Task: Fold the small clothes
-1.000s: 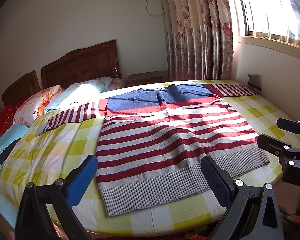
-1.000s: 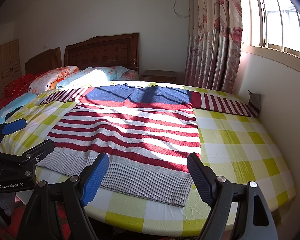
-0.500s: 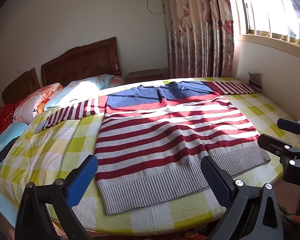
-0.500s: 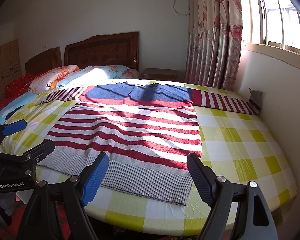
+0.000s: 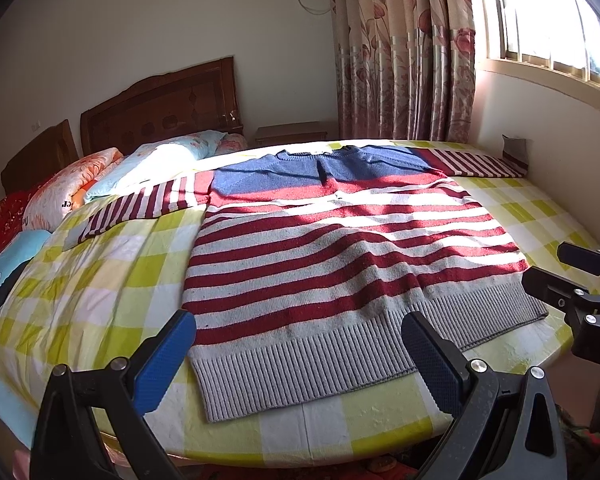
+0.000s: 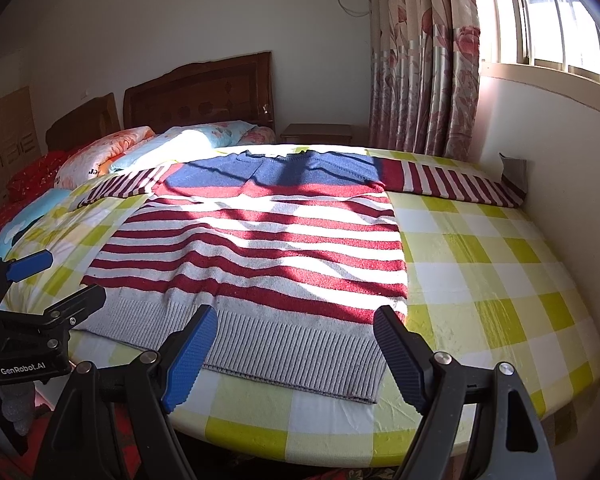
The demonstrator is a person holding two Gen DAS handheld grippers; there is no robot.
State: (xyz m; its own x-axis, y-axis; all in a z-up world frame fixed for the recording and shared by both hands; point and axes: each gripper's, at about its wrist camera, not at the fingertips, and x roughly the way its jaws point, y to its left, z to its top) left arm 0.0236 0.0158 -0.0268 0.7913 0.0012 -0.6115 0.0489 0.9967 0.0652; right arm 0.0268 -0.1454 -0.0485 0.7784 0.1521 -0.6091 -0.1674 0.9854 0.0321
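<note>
From the left wrist view, the left gripper [image 5: 298, 350] hangs over the near edge of the bed, its two blue-padded fingers [image 5: 162, 362] spread wide apart with nothing between them. A striped sweater [image 5: 340, 256] lies flat and face up on the yellow-and-white checked bedspread [image 5: 100, 296], its grey ribbed hem toward the camera, the blue yoke at the far end, and both sleeves stretched out sideways. The hem sits just beyond the fingertips, not touching them. At the right edge the right gripper [image 5: 572, 276] shows as black fingers, also parted, near the hem's right corner. Pillows [image 5: 156, 164] lie by the wooden headboard [image 5: 160, 108], and a floral curtain [image 5: 404, 52] hangs beside the window. From the right wrist view, the right gripper [image 6: 294, 346] holds its fingers wide apart and empty above the right half of the sweater [image 6: 260, 248] hem. The far sleeve reaches the wall, its cuff turned up against it. The left gripper [image 6: 60, 280] appears at the left edge, parted, close to the hem's other corner over the bedspread [image 6: 500, 280].
</note>
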